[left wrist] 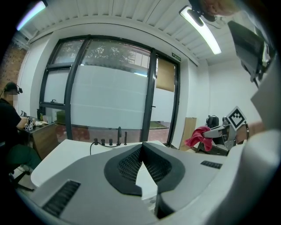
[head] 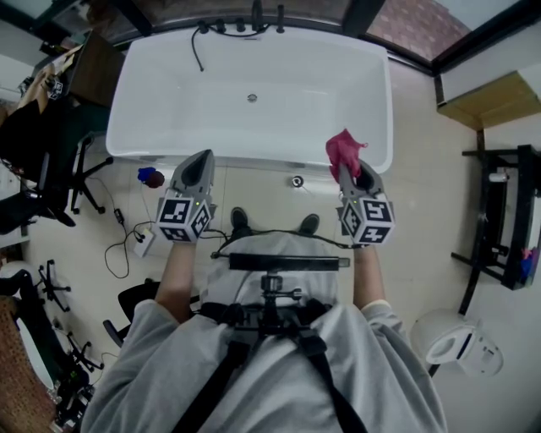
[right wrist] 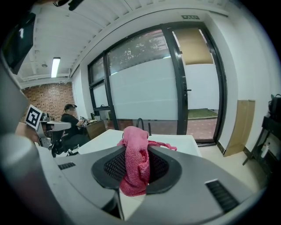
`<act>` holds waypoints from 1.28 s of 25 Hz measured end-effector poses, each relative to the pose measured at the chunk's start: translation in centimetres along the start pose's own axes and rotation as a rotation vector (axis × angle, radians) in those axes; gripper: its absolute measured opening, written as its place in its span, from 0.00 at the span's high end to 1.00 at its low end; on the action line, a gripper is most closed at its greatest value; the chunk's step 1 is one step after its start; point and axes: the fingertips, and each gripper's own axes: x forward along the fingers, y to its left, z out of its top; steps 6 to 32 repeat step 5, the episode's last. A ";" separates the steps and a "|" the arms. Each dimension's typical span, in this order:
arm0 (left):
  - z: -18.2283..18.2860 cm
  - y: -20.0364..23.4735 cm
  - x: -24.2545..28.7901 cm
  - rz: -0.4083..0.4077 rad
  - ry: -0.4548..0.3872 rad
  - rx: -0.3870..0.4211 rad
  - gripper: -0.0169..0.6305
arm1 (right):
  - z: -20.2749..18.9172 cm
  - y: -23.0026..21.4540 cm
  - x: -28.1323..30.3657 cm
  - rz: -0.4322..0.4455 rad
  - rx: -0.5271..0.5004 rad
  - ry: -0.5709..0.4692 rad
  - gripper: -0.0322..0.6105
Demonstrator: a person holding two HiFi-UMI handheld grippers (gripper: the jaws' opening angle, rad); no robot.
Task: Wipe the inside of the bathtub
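Head view, bathtub: white bathtub sits crosswise just ahead of the person's feet. Basin is bare, drain at centre, taps on the far rim.
Head view, right tongs: right tongs held at the near rim toward the right end. Pink cloth is bunched at the tip, over the rim edge, not on the basin.
Head view, left tongs: left tongs have their tip at the near rim, left of centre. They carry nothing, so probably just parked clear of the wiping side.
Left gripper view, left tongs: pads meet at the tip with nothing between them. Bathtub lies ahead and below; right tongs with cloth are off to the side.
Right gripper view, right tongs: right tongs are clamped narrow on the cloth. It hangs doubled over the pads with a tail free ahead, and a loose wad like that likely gives a soft face for enamel.
Right gripper view, bathtub: bathtub lies beyond the tip, and the cloth is clear of it.
Stage: judgement only. Cloth held off the basin fits a wipe about to go in, or 1 just lifted out. No streaks readable on the white.
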 end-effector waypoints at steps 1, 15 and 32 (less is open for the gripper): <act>0.0 -0.1 -0.1 -0.001 -0.001 -0.002 0.96 | 0.0 0.0 -0.1 -0.001 -0.002 0.000 0.80; 0.0 -0.3 -0.6 -0.010 -0.002 -0.005 0.96 | -0.1 0.2 -0.5 -0.007 -0.005 0.002 0.80; 0.0 -0.3 -0.6 -0.010 -0.002 -0.005 0.96 | -0.1 0.2 -0.5 -0.007 -0.005 0.002 0.80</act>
